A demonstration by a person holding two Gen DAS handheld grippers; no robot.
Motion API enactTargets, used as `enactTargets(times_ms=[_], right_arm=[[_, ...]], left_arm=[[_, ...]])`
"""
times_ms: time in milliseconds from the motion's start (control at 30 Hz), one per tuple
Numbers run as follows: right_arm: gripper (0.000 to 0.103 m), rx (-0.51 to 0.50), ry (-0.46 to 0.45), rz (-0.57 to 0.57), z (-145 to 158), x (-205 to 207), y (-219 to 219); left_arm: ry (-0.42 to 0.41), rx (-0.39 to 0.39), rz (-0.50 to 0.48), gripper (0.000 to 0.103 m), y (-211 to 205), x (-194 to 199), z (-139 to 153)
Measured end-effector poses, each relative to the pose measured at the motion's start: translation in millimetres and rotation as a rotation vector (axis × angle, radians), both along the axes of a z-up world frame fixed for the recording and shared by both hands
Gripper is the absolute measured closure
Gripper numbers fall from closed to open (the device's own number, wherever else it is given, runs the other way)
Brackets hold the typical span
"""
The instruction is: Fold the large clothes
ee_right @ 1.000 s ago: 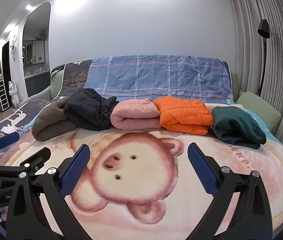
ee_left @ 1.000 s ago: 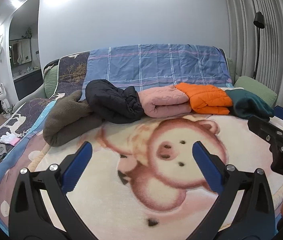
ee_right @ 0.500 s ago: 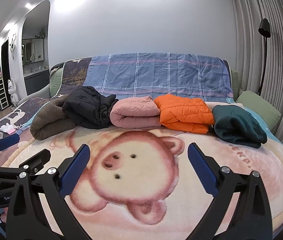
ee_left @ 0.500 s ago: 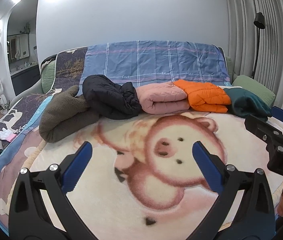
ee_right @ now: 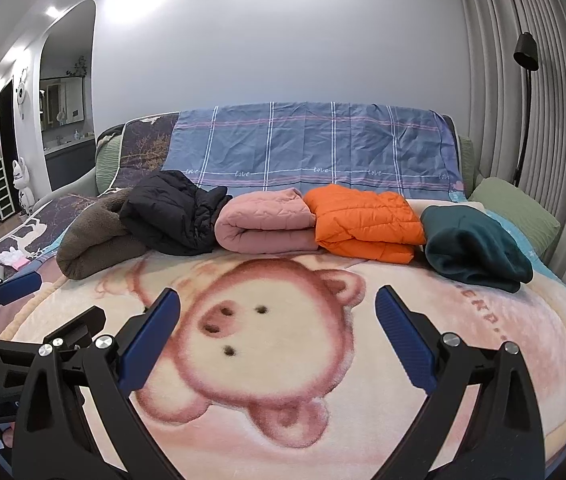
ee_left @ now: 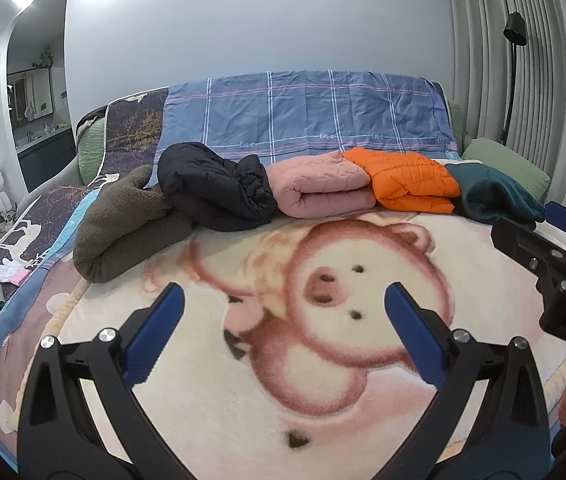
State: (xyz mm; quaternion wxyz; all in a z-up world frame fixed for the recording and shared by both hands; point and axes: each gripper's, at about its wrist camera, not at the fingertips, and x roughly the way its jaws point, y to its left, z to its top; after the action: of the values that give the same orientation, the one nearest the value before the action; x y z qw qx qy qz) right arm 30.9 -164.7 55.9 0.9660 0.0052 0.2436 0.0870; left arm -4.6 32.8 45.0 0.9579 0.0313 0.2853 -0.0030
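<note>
— Anything different from a second ago?
— Barely. Left view swung slightly: row of clothes now sits a little lower and more centred. No garment moved, none picked up.
— State of the tools?
— Left gripper [ee_left: 283,320] spread wide, holding nothing, hovering over the pig blanket [ee_left: 323,392]. Right gripper [ee_right: 277,326] likewise spread, nothing between its blue fingers [ee_right: 151,336]. Still side by side, right one showing at 3 o'clock in the left view.
— And the clothes?
— All at 12 o'clock, lined along the far edge of the blanket, well apart from both tools: brown fleece [ee_left: 123,228] at the left end, black jacket [ee_left: 215,192] touching it, pink quilted piece [ee_left: 323,188], orange jacket [ee_left: 411,184] overlapping it, dark green piece [ee_right: 475,248] at the right end.
— Folded already?
— Pink and orange look neatly folded. Brown, black and green seem bundled rather than flat, though hard to judge from this low angle.
— Meaning for the task?
— Probably a pause between garments: either close to finished, or about to reach for one of the looser bundles. Blanket centre free for spreading one out.
</note>
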Motion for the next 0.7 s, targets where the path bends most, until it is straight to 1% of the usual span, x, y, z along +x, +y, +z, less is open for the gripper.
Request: enactTargets(times_ms=[700], right_arm=[[0.005,0.004,0.016,0.004,-1.1,-0.2,-1.5]], left_arm=[[0.010,-0.003,0.005,0.002,1.1,1.4,-1.3]])
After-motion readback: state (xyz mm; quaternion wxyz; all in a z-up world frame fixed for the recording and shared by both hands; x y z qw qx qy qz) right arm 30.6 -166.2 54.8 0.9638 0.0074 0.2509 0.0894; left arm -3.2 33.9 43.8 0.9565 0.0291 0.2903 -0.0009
